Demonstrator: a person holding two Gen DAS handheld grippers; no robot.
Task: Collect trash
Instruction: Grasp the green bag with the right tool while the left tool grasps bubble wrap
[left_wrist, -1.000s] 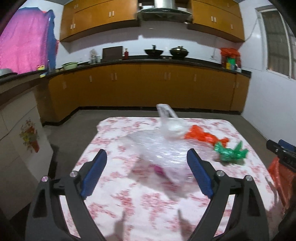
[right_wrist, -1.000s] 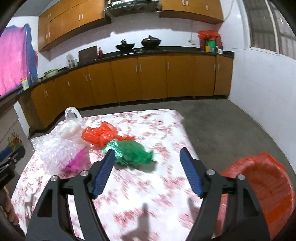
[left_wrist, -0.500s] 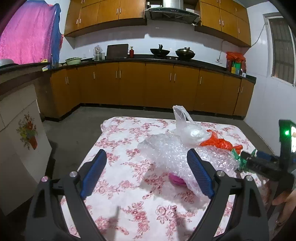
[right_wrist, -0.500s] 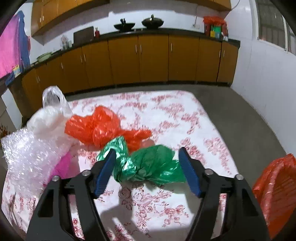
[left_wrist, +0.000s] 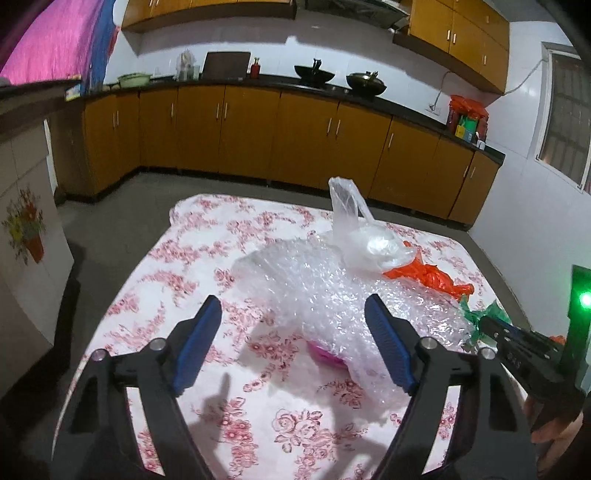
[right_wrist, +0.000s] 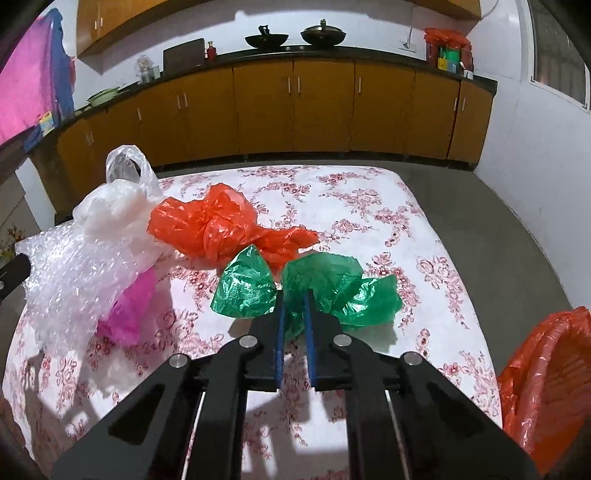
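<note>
On the flowered tablecloth (right_wrist: 369, 199) lie a crumpled green plastic bag (right_wrist: 343, 288), an orange bag (right_wrist: 214, 229), a white bag (right_wrist: 118, 206), a sheet of bubble wrap (right_wrist: 70, 269) and a pink scrap (right_wrist: 129, 314) under it. My right gripper (right_wrist: 293, 295) is closing its jaws, with the pads pinching the middle of the green bag. In the left wrist view, my left gripper (left_wrist: 293, 306) is open and its jaws are closing. The near end of the bubble wrap (left_wrist: 332, 295) lies between its fingers, untouched. The right gripper (left_wrist: 517, 347) shows there at the green bag (left_wrist: 484, 317).
A bin lined with an orange bag (right_wrist: 546, 369) stands off the table's right side. Kitchen cabinets (right_wrist: 295, 107) run along the far wall, with grey floor between them and the table. A hand shows at the left wrist view's lower right corner.
The right gripper dropped onto the green bag and shut on it. The left gripper moved closer to the bubble wrap and its jaws narrowed a little.
</note>
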